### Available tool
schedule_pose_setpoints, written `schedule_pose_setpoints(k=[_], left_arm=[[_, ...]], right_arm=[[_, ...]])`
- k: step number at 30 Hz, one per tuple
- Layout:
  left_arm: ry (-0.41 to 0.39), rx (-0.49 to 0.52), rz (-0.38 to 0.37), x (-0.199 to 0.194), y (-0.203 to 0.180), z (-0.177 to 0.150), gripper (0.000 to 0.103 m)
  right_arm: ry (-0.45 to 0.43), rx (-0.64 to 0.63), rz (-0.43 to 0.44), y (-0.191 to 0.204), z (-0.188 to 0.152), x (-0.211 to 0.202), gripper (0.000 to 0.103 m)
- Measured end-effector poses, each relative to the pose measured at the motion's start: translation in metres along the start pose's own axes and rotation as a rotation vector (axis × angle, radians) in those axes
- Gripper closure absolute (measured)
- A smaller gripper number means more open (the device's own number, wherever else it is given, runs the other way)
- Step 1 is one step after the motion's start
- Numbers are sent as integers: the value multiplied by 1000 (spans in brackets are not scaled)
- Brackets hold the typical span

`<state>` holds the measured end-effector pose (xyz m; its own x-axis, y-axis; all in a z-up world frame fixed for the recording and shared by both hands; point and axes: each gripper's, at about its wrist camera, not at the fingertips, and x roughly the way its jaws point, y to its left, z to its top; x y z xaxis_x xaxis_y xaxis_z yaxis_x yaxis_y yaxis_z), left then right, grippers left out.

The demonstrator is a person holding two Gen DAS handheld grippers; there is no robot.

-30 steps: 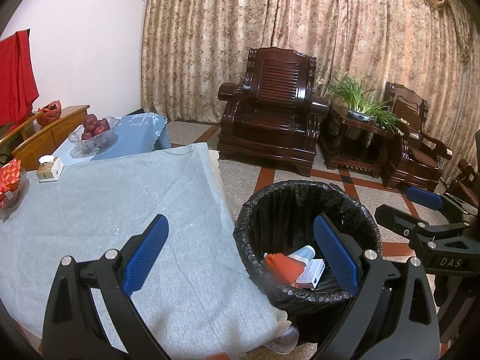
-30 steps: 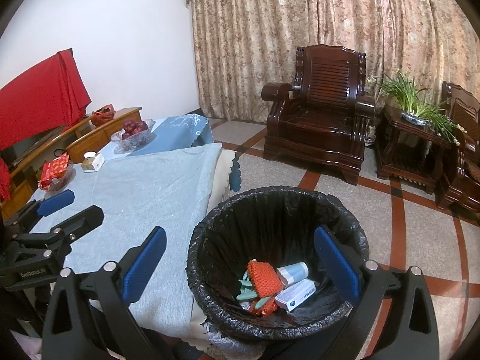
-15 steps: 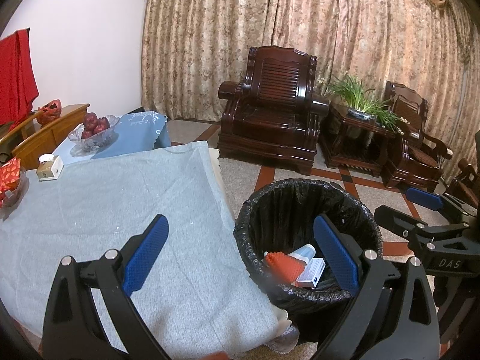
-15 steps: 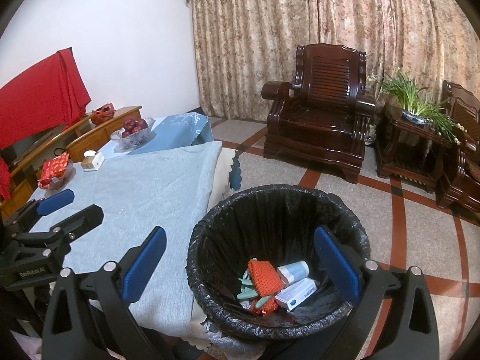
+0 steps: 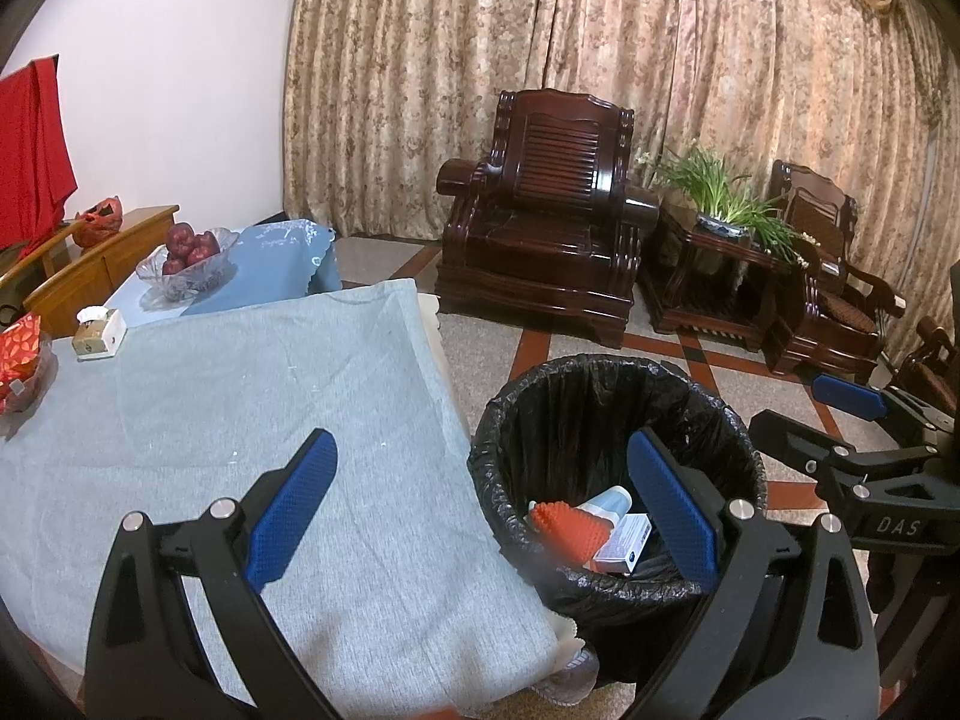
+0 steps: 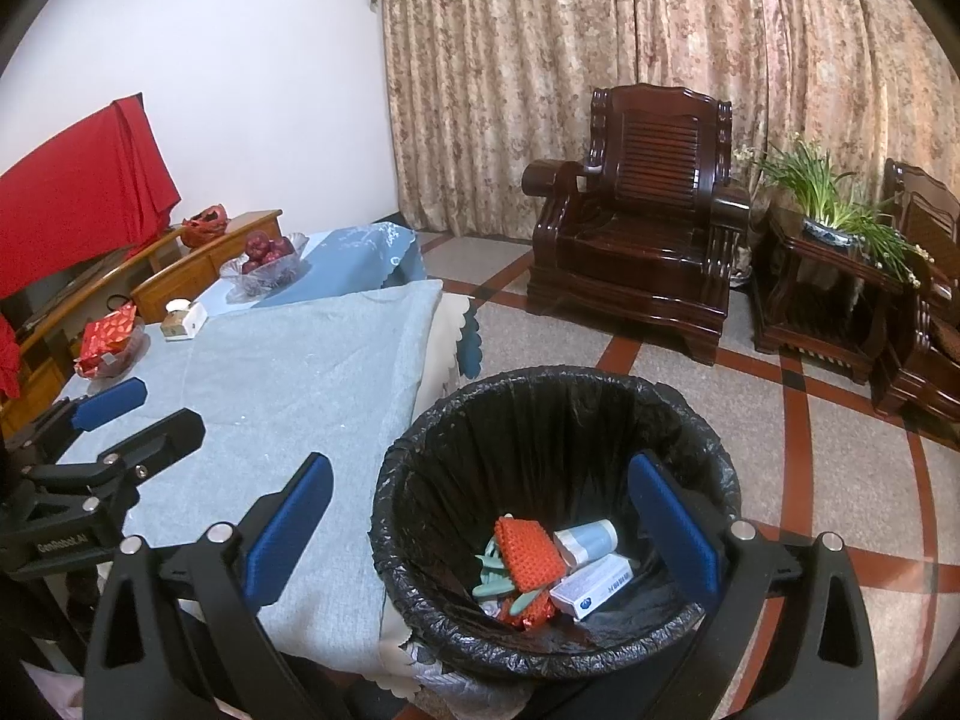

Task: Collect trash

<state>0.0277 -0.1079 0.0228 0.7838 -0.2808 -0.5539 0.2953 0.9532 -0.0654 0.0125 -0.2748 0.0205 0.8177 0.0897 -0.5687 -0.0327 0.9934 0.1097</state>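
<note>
left gripper (image 5: 483, 510): jaws spread, empty, over table edge
right gripper (image 6: 480, 525): jaws spread, empty
trash bin (image 6: 558, 516): beneath right gripper

— How many bins? 
— One black-lined trash bin (image 6: 558, 420), holding one red knitted piece (image 6: 531, 552), one pale blue tube (image 6: 591, 538) and one white box (image 6: 594, 587).

— And furniture? 
— Two dark wooden armchairs (image 5: 540, 240) (image 5: 825, 300), one potted plant (image 5: 720, 201), one fruit bowl (image 5: 189, 264), one tissue box (image 5: 99, 333).
</note>
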Motion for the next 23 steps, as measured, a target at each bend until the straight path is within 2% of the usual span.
schedule_pose_setpoints(k=[23], left_arm=[[4,-3,1,-6,4,0,8]], right_arm=[[5,1,-1,0,1,0,6]])
